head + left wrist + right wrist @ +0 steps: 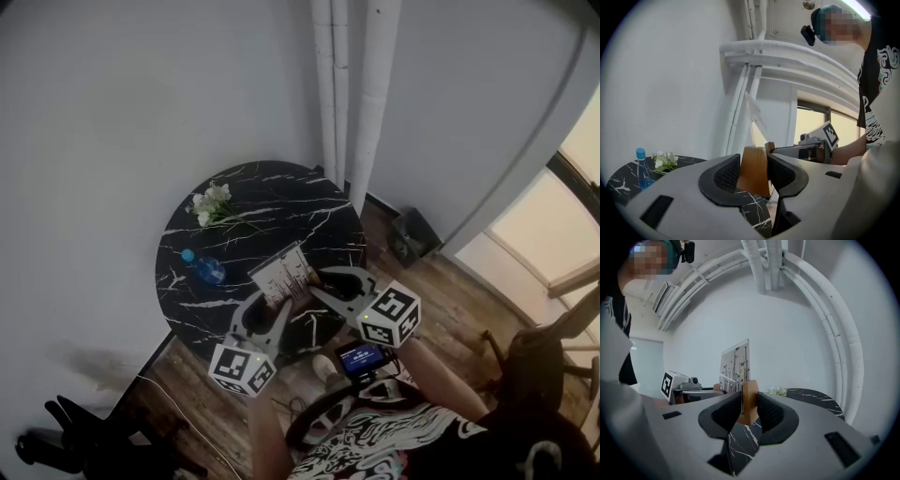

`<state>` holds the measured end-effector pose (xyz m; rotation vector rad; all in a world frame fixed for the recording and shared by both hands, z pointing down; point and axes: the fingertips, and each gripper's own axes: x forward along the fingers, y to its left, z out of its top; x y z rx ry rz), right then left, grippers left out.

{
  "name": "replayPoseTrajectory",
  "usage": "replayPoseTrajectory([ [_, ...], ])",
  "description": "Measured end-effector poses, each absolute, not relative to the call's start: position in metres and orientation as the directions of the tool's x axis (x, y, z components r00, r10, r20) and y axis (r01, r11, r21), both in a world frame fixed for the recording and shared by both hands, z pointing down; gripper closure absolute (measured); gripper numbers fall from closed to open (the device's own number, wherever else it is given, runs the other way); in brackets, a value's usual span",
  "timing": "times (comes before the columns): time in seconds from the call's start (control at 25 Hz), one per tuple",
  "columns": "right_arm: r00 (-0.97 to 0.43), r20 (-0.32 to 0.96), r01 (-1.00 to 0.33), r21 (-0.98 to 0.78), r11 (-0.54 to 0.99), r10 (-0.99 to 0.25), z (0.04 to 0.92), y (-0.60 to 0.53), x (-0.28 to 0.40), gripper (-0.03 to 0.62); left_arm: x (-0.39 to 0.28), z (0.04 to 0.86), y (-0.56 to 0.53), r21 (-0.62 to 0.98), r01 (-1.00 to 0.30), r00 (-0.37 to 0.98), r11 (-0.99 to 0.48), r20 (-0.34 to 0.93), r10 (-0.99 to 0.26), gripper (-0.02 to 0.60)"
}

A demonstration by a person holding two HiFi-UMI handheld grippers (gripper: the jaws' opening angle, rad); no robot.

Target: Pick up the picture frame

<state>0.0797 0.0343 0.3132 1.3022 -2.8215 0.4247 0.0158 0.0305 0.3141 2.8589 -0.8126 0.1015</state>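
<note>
Head view shows the picture frame [284, 272] caught between the two claws over the near edge of the round marbled desk [281, 192]. The left claw [279, 307] comes in at one end and the right claw [317, 279] at the other, so the frame's long axis runs from claw to claw and each hand is nearest its own end. Left gripper view has the jaws closed on a wooden foot [753, 171] of the frame, pads pressing both its faces, with the panel rising edge-on above it. Right gripper view shows the matching hold: jaws clamped on the other wooden foot [749, 401], and the printed panel [736, 364] standing upright and running away toward the left claw. Both feet seem to hang clear of the marble beneath, though the gap is hard to judge. Carrying the frame upward likely depends on both claws rising together and level, since it spans them and a lagging end would tip the panel.
</note>
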Motion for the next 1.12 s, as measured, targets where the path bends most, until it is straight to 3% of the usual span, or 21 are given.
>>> replayPoseTrajectory([
  [1.12, -0.684, 0.125, -0.724, -0.230, 0.650, -0.719, 0.318, 0.050, 0.079, 0.491, 0.015, 0.316, 0.046, 0.135, -0.563, 0.826, -0.815, 0.120, -0.550, 0.399],
])
